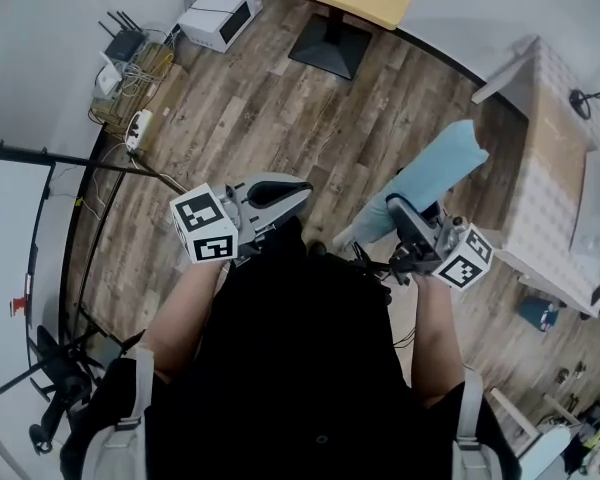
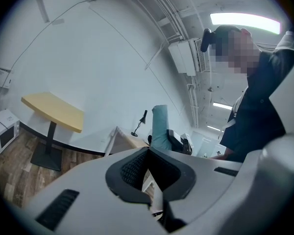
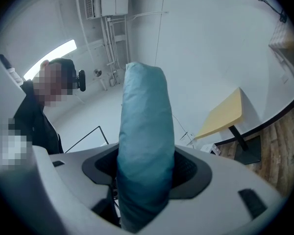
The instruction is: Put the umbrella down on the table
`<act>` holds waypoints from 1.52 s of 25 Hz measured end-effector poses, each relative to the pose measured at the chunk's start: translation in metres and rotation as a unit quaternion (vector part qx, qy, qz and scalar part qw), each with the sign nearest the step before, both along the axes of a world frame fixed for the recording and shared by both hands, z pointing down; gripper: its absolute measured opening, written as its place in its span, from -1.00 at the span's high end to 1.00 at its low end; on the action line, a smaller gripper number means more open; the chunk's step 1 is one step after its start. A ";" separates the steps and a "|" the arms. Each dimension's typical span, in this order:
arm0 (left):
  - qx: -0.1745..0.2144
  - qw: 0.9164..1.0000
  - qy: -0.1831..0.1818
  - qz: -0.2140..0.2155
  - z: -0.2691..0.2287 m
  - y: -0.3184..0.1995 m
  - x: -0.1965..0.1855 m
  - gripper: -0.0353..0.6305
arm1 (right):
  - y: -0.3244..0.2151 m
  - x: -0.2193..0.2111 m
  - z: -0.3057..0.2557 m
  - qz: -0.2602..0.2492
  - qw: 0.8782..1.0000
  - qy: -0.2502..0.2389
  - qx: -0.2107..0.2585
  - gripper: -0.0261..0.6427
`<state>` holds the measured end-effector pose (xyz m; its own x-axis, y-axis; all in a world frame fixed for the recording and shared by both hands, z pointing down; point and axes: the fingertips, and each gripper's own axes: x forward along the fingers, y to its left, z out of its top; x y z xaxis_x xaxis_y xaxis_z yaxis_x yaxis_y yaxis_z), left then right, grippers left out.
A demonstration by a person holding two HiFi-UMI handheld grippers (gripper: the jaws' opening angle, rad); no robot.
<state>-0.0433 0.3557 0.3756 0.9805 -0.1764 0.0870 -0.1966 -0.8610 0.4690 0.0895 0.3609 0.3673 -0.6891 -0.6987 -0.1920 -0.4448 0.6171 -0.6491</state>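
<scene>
The folded blue umbrella (image 1: 435, 173) is held clamped in the right gripper (image 1: 402, 211), aloft and not yet set down. The left gripper (image 2: 147, 153) is closed on nothing. Next, the umbrella likely needs to be carried to the desk (image 1: 555, 168) beyond and right of the holding gripper, then lowered flat.

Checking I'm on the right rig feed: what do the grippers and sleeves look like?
Both the left gripper and right gripper have light grey shells with dark ribbed pads, each carrying a cube of black-and-white square markers. The person wears a black top with pale shoulder straps.
</scene>
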 end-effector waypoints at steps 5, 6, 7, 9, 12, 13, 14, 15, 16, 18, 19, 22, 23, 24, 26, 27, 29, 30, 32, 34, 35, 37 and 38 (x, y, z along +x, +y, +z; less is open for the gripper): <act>0.009 1.000 0.016 0.001 -0.009 -0.055 -0.010 0.86 | -0.050 -0.012 -0.015 0.001 1.000 0.018 0.010 0.02; 0.012 1.000 0.020 0.000 -0.012 -0.066 -0.012 0.86 | -0.059 -0.014 -0.018 0.002 1.000 0.020 0.010 0.02; 0.016 1.000 0.025 -0.001 -0.015 -0.077 -0.014 0.86 | -0.068 -0.016 -0.020 0.002 1.000 0.023 0.009 0.02; 0.027 0.999 0.033 -0.002 -0.024 -0.098 -0.019 0.86 | -0.088 -0.022 -0.025 0.002 0.999 0.031 0.009 0.02; 0.040 0.998 0.037 -0.007 -0.037 -0.135 -0.034 0.86 | -0.126 -0.039 -0.032 0.002 0.998 0.056 0.013 0.02; 0.042 0.998 0.039 -0.008 -0.040 -0.146 -0.040 0.86 | -0.139 -0.046 -0.034 0.003 0.998 0.064 0.014 0.02; 0.043 0.998 0.041 -0.007 -0.042 -0.156 -0.045 0.86 | -0.150 -0.053 -0.035 0.005 0.997 0.071 0.015 0.02; 0.042 0.998 0.042 -0.006 -0.042 -0.165 -0.051 0.86 | -0.160 -0.059 -0.035 0.009 0.997 0.076 0.016 0.02; 0.040 0.998 0.043 -0.004 -0.042 -0.173 -0.055 0.86 | -0.168 -0.064 -0.035 0.012 0.997 0.081 0.016 0.02; 0.033 0.999 0.042 -0.002 -0.037 -0.189 -0.062 0.86 | -0.181 -0.072 -0.034 0.019 0.996 0.085 0.013 0.02; 0.029 0.999 0.042 -0.002 -0.034 -0.197 -0.064 0.86 | -0.187 -0.074 -0.034 0.020 0.996 0.085 0.011 0.02; 0.016 0.999 0.042 -0.001 -0.026 -0.214 -0.063 0.86 | -0.201 -0.076 -0.027 0.017 0.996 0.086 -0.001 0.02; 0.011 0.999 0.044 0.000 -0.024 -0.218 -0.062 0.86 | -0.205 -0.075 -0.024 0.018 0.996 0.088 -0.007 0.02; 0.005 0.999 0.047 0.002 -0.020 -0.222 -0.061 0.86 | -0.209 -0.074 -0.021 0.019 0.996 0.091 -0.013 0.02; -0.002 0.999 0.050 0.005 -0.013 -0.233 -0.058 0.86 | -0.221 -0.071 -0.015 0.022 0.995 0.093 -0.023 0.02; -0.002 0.999 0.049 0.006 -0.010 -0.239 -0.056 0.86 | -0.229 -0.069 -0.013 0.022 0.995 0.091 -0.026 0.02; -0.004 0.999 0.045 0.006 -0.005 -0.253 -0.052 0.86 | -0.244 -0.065 -0.010 0.021 0.996 0.088 -0.025 0.02; -0.005 0.999 0.041 0.004 -0.004 -0.261 -0.050 0.86 | -0.252 -0.064 -0.009 0.019 0.996 0.087 -0.023 0.02; -0.009 0.999 0.032 -0.001 -0.002 -0.277 -0.044 0.86 | -0.269 -0.059 -0.007 0.014 0.996 0.088 -0.019 0.02; -0.011 1.000 0.027 -0.005 -0.001 -0.294 -0.036 0.86 | -0.287 -0.051 -0.007 0.011 0.996 0.088 -0.015 0.02; -0.010 1.000 0.025 -0.005 -0.001 -0.303 -0.030 0.86 | -0.297 -0.045 -0.007 0.009 0.996 0.085 -0.014 0.02; -0.006 1.000 0.021 -0.003 0.000 -0.325 -0.017 0.86 | -0.320 -0.031 -0.006 0.007 0.997 0.077 -0.011 0.02; -0.003 1.000 0.020 -0.002 0.002 -0.339 -0.008 0.86 | -0.334 -0.023 -0.006 0.005 0.997 0.073 -0.010 0.02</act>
<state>-0.0518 0.0165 0.3774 0.9824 -0.1799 0.0496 -0.1814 -0.8572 0.4819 0.0668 0.0267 0.3614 -0.7015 -0.7087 -0.0757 -0.5423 0.5996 -0.5886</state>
